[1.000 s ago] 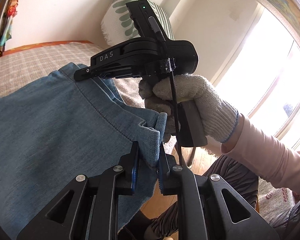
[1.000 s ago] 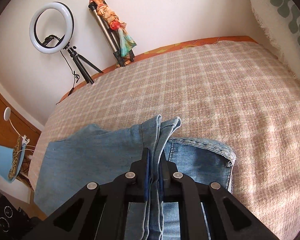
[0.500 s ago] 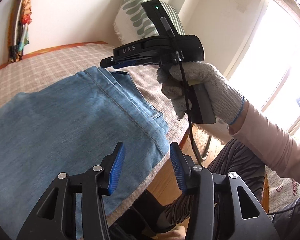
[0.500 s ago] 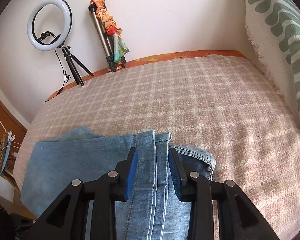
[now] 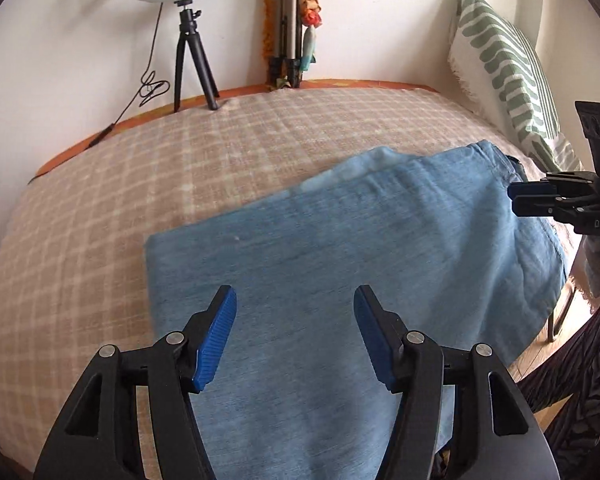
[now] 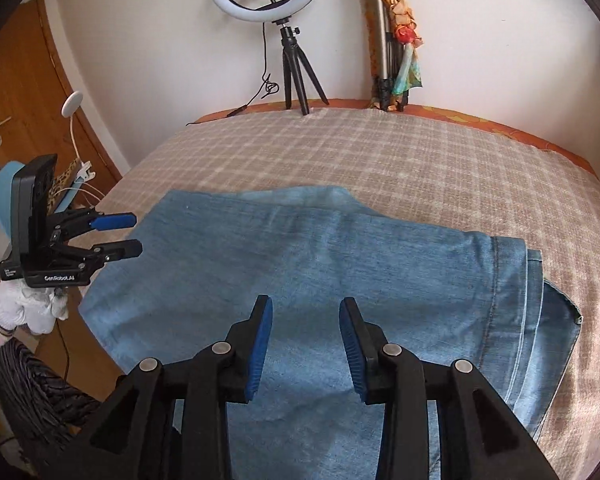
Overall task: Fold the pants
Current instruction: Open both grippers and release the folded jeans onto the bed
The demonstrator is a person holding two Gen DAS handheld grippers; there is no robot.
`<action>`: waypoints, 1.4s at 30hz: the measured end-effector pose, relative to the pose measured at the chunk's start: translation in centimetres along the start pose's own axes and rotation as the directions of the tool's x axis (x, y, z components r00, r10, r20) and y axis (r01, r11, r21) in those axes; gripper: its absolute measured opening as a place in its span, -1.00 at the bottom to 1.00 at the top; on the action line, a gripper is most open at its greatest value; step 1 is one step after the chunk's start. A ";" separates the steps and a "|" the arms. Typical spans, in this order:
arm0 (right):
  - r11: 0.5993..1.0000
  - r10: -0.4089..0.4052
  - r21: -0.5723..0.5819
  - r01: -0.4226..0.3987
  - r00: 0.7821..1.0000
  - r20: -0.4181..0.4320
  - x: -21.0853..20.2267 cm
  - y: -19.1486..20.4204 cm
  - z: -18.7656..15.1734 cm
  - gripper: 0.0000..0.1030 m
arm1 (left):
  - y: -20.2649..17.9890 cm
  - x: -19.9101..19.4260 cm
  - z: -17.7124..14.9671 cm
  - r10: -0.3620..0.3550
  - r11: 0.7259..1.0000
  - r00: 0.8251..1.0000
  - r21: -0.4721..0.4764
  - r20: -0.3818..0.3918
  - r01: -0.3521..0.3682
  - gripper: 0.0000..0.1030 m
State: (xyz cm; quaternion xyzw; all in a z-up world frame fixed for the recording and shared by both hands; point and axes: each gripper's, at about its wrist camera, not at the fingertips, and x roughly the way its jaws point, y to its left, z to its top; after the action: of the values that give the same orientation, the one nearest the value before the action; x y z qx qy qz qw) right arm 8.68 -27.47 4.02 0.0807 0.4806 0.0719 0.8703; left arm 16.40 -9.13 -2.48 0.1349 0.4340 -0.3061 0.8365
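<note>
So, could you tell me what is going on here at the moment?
A person is folding a pair of blue denim pants on a bed with a checked cover, holding a two-finger tool in each hand. Right now both the left tool and the right tool are open and grip nothing, poised above the fabric. The pants lie folded over in layers, with stacked edges visible on the right side of the right wrist view.

My left gripper [image 5: 295, 334] held level with jaws spread wide and empty, my right gripper [image 6: 305, 342] likewise parted, white-gloved left hand [image 6: 28, 306] gripping its handle.
</note>
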 end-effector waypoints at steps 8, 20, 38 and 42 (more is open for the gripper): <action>0.982 0.010 -0.183 -0.042 0.985 -0.174 3.4 4.1 -4.5 -0.30 | 4.1 2.9 -2.6 0.128 0.991 0.991 -0.042 -0.033 -0.130 0.27; 0.976 0.064 -0.197 -0.097 0.984 -0.169 1.5 3.5 -5.5 -0.29 | 6.5 1.7 -2.6 0.117 0.984 0.992 -0.128 -0.040 -0.121 0.61; 0.946 0.002 -0.316 -0.067 0.979 -0.203 7.6 8.9 -2.8 0.14 | 4.8 -1.3 -7.9 -0.020 0.975 0.994 -0.222 -0.108 -0.005 0.73; 0.939 0.017 -0.333 -0.088 0.978 -0.209 7.9 9.5 -3.1 0.49 | 3.5 -0.5 -7.9 0.016 0.989 0.993 -0.143 -0.117 -0.033 1.00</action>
State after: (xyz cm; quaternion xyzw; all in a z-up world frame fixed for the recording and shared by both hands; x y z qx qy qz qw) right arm 9.72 -16.35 -2.10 -0.0658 0.5449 0.1850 0.8152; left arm 13.25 -2.35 -6.85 0.0965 0.5012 -0.2551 0.8212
